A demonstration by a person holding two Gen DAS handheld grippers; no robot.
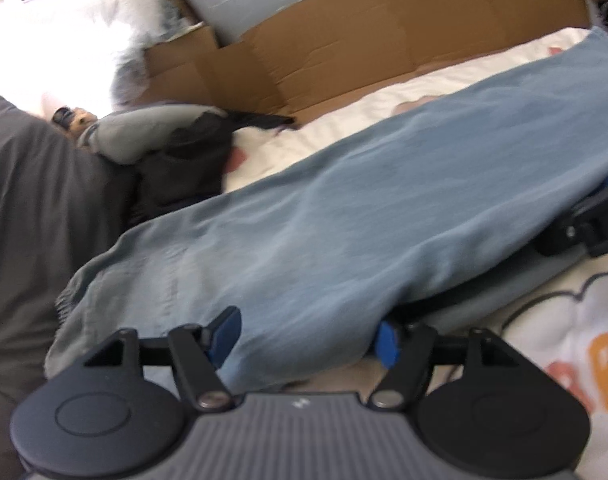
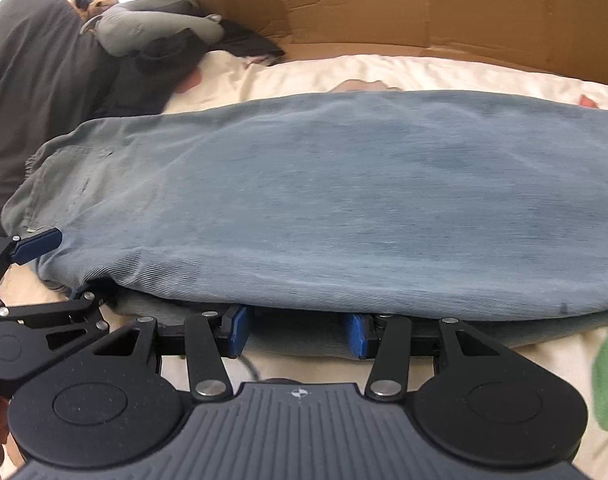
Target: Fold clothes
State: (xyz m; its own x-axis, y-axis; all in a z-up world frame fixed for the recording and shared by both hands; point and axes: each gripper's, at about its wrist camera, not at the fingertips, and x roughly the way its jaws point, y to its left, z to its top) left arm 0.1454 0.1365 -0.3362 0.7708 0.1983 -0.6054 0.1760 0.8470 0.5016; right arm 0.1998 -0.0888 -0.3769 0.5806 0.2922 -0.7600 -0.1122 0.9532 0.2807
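Right wrist view: faded blue denim jeans (image 2: pixel 324 200) are laid doubled lengthwise on a cream printed bedsheet (image 2: pixel 324 72), further folds outstanding; left tool (image 1: pixel 306 336) and right tool (image 2: pixel 298 334) are parted at the near edge, gripping nothing.

The jeans (image 2: pixel 324 200) are a faded, washed-out light blue, greyer at the left end. Sheet (image 2: pixel 384 74) under them is cream, with orange letters lower right in the left view. Dark grey pillow (image 2: pixel 32 60) upper left, brown cardboard (image 2: pixel 384 4) along the top. Both grippers (image 2: pixel 298 334) are black with bright blue pads (image 1: pixel 226 330).
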